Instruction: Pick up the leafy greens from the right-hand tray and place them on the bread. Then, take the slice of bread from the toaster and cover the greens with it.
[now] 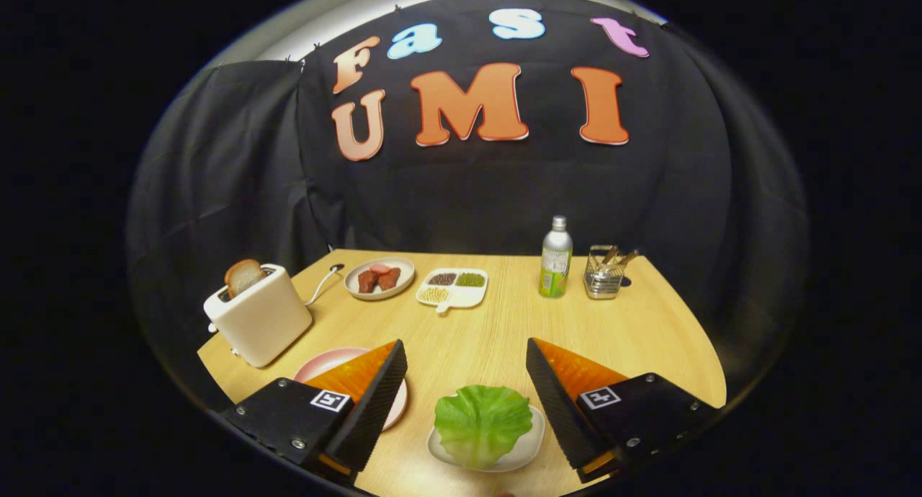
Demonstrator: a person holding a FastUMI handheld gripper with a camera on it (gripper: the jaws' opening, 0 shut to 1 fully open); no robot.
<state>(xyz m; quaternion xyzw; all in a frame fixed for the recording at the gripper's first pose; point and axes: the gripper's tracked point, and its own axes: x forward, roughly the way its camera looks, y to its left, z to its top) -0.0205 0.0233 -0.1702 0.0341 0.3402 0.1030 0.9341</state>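
Booth of black cloth walls around one light wooden tabletop [497,331]. One gripper [467,364] low over the near edge, its two fingers spread wide apart and grasping nothing. Between the fingers, slightly nearer than their tips: one leaf of leafy greens [481,423] lying on one small white tray [529,450] (leaf covering most of the tray, touching neither finger). Beside and partly behind the left finger: one pink plate [324,364], mostly hidden, so contents cannot be told. Beyond the left finger, near the left corner of the tabletop: one white toaster [261,323], with one slice of bread [243,276] standing upright in its slot and rising above the top; one white cord [322,282] trailing from the toaster toward the back. Toward the far side, in a row from left to right: one round white dish [360,292] carrying three reddish-brown pieces of meat [379,278]; just beside it, one white divided dish [455,304] with three compartments (one dark filling, one green, one pale); well apart to the right, one upright bottle [556,267] with a silver top and green label; just beside the bottle, one wire basket [603,277] holding a few utensils (number too small to count).
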